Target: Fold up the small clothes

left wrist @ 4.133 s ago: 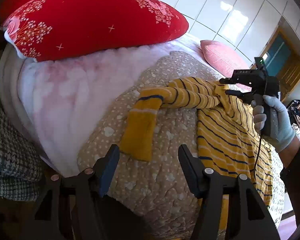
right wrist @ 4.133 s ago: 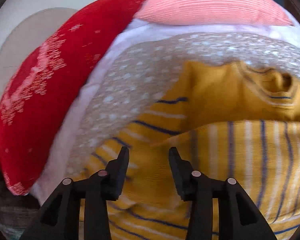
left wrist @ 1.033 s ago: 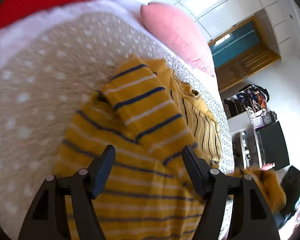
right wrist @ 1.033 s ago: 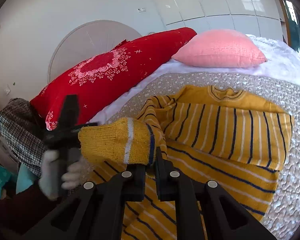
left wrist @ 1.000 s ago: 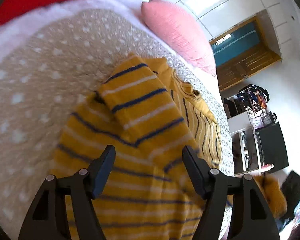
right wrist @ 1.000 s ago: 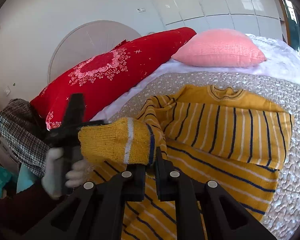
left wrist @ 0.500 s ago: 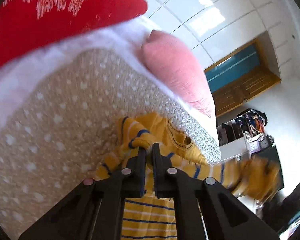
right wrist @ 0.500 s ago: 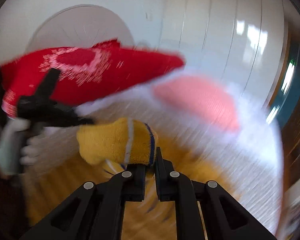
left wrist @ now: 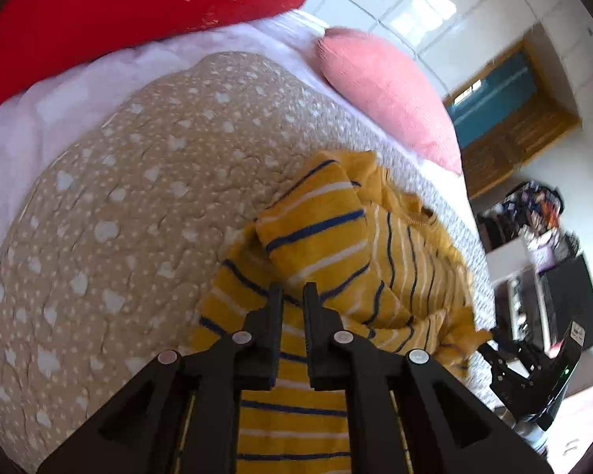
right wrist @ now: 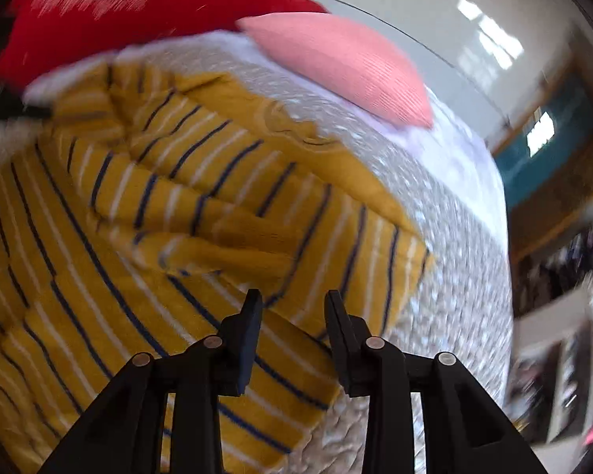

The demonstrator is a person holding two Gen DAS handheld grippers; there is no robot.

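Your left tongs (left wrist: pixel 293 292) angle down, jaws nearly together, just reopened a sliver from their tightest, with a fold of the sweater (left wrist: pixel 316 237) between the tips. Your right tongs (right wrist: pixel 293 302) tilt down too, jaws just sprung apart, nothing between them, hovering over the striped knit.

Sweater (left wrist: pixel 336 245) knitted, soft; quilt (left wrist: pixel 138 205) textured cloth; gripper (right wrist: pixel 292 302) matt plastic.
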